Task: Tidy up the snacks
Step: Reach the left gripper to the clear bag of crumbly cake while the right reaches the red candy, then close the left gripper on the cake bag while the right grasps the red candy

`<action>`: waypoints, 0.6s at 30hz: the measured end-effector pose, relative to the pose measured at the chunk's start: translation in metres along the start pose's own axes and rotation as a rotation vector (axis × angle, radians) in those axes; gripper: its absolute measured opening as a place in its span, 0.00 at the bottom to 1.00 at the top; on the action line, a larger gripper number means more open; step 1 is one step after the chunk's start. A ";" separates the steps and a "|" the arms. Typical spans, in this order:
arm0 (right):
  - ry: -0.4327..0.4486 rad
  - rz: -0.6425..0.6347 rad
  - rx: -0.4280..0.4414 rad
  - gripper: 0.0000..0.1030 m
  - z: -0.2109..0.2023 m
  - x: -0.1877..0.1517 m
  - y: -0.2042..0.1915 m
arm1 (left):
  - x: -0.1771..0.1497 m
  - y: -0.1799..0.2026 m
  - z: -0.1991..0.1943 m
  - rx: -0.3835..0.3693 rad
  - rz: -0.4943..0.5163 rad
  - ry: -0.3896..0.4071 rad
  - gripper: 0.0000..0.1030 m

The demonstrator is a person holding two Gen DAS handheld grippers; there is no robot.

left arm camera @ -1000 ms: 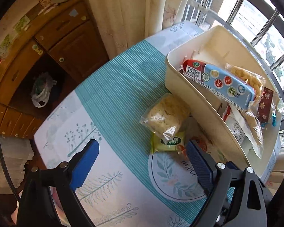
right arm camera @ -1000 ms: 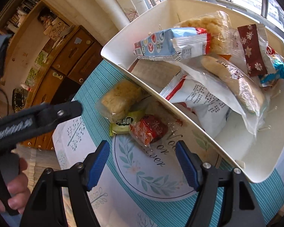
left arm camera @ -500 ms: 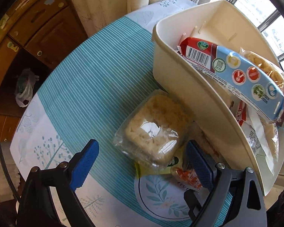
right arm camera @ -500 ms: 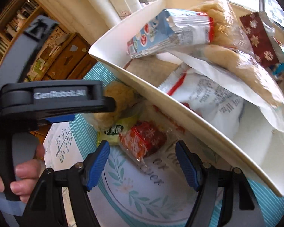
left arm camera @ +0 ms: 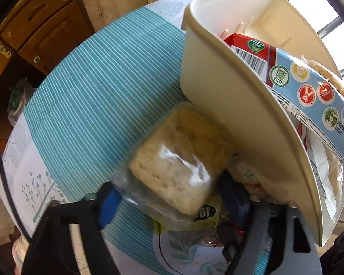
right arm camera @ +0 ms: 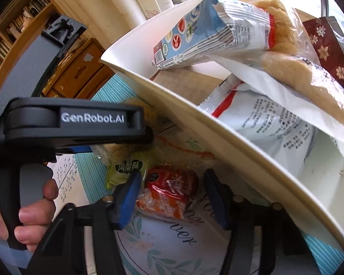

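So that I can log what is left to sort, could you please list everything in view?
bin: one, cream, on the tablecloth
blue-and-red pack: one, topmost in bin
pale snack bags: two, clear, in bin
white pack: one, red-striped, in bin
snowflake pack: one, dark red, in bin
wrapped cake: one, pale, beside bin
green packet: one, under cake's edge
red packet: one, beside green packet
tablecloth: one, teal-striped
left claw: blue pads, just been closing around cake, contact unclear
right claw: blue pads, just been closing, red packet between, not gripped
hand: one, gripping left claw's handle
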State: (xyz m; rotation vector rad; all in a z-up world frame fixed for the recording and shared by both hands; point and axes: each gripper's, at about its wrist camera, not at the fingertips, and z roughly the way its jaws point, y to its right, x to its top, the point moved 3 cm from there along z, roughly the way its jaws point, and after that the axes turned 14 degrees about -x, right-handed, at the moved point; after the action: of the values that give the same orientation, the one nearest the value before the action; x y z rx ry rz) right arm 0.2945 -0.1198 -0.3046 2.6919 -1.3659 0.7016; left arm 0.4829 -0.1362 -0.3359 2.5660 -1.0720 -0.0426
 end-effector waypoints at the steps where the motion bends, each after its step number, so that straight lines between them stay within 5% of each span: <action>1: -0.002 0.000 0.009 0.53 0.000 0.001 0.001 | 0.001 0.000 0.000 -0.003 0.004 0.008 0.60; 5: -0.002 -0.033 0.014 0.51 -0.001 0.002 0.001 | 0.000 -0.004 -0.004 -0.017 0.008 0.030 0.49; 18: -0.085 -0.074 -0.005 0.50 0.000 0.002 -0.004 | -0.030 -0.035 -0.031 -0.053 -0.113 0.070 0.45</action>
State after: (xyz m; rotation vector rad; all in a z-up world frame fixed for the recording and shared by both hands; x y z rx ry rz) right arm 0.2989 -0.1189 -0.3024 2.7826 -1.2748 0.5831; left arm 0.4902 -0.0826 -0.3220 2.5579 -0.8880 -0.0092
